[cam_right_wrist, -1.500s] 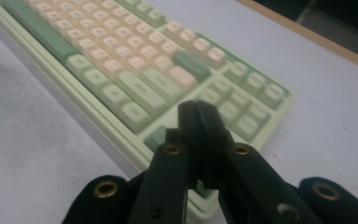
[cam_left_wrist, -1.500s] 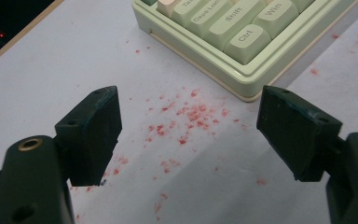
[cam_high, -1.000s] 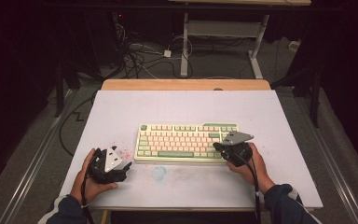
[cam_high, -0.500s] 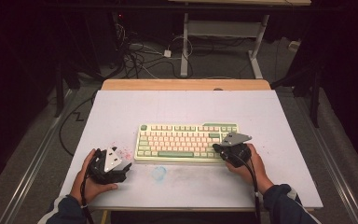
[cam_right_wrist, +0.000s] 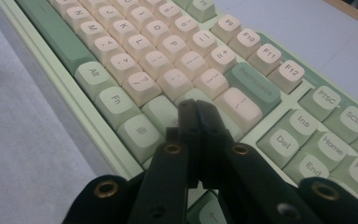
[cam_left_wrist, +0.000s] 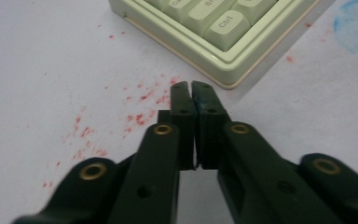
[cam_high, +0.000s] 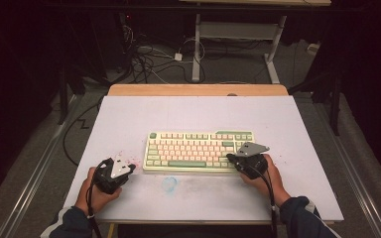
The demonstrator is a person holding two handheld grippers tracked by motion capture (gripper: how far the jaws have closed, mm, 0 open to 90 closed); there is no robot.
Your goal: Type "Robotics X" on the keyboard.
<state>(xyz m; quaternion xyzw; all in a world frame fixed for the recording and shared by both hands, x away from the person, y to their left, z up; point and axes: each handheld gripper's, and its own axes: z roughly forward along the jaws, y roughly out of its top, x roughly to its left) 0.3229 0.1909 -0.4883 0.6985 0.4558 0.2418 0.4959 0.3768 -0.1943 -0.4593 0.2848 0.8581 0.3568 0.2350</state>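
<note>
Poising both grippers at a keyboard (cam_high: 198, 151) mid-table: the right gripper (cam_right_wrist: 196, 112), jaws pressed together, hangs over its right-hand keys; the left gripper (cam_left_wrist: 191, 93), jaws just closed on nothing, waits beside the near-left corner. Pressing one key squarely looks wisest.

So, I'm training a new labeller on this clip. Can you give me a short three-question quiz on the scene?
1. True or false: the left gripper has its jaws closed on a key of the keyboard.
2. Which part of the keyboard lies just under the right gripper? A. the space bar B. the keys at its right end C. the Esc key
3. What colour are the small specks on the table near the left gripper?

Key
1. False: the jaws have just been closing with nothing between them, short of the keyboard's corner.
2. B
3. Red
</note>
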